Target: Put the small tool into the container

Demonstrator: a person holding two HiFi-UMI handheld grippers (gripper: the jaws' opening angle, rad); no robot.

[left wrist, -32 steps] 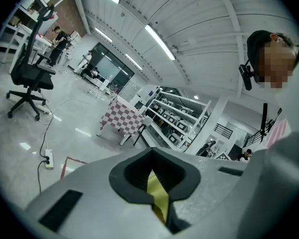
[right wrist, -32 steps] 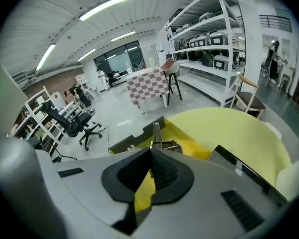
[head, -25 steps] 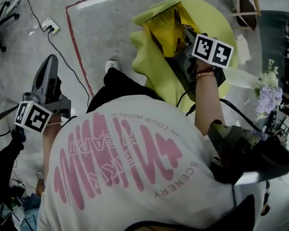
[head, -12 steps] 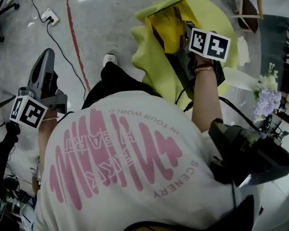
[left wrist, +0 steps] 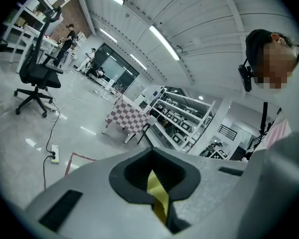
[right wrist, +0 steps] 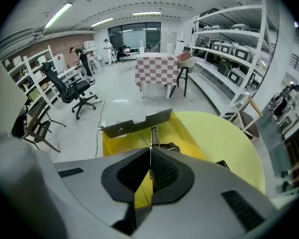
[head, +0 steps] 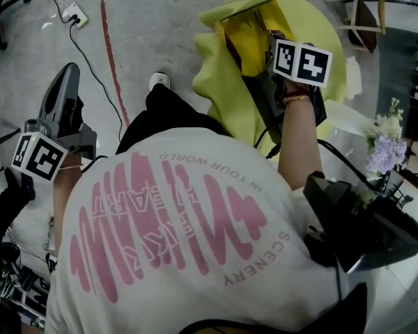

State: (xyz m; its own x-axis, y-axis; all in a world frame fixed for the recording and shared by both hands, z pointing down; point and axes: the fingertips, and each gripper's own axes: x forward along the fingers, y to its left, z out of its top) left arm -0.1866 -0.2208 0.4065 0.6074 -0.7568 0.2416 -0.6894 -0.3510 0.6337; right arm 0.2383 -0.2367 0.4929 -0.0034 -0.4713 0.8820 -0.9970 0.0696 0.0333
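A yellow container (head: 245, 39) with a dark grey rim (right wrist: 134, 124) stands on a round yellow-green table (head: 226, 103). My right gripper (head: 262, 46) reaches over it from the near side, its marker cube (head: 301, 61) on top. In the right gripper view its jaws (right wrist: 150, 151) are shut, and a thin metal small tool (right wrist: 152, 137) sticks out from between them above the container's inside. My left gripper (head: 68, 75) hangs over the floor far to the left, away from the table. It is shut (left wrist: 152, 152) with nothing seen in it.
A power strip (head: 74, 14) with its cable and a red tape line (head: 109, 54) lie on the floor. A wooden chair (head: 362, 11) and flowers (head: 385, 143) are beside the table. An office chair (right wrist: 72, 91), a checked table (right wrist: 157, 68) and shelves (right wrist: 229, 49) stand beyond.
My right gripper has shifted slightly right but stays over the yellow container. The left gripper has drifted a little left over the floor. Neither gripper has changed its state.
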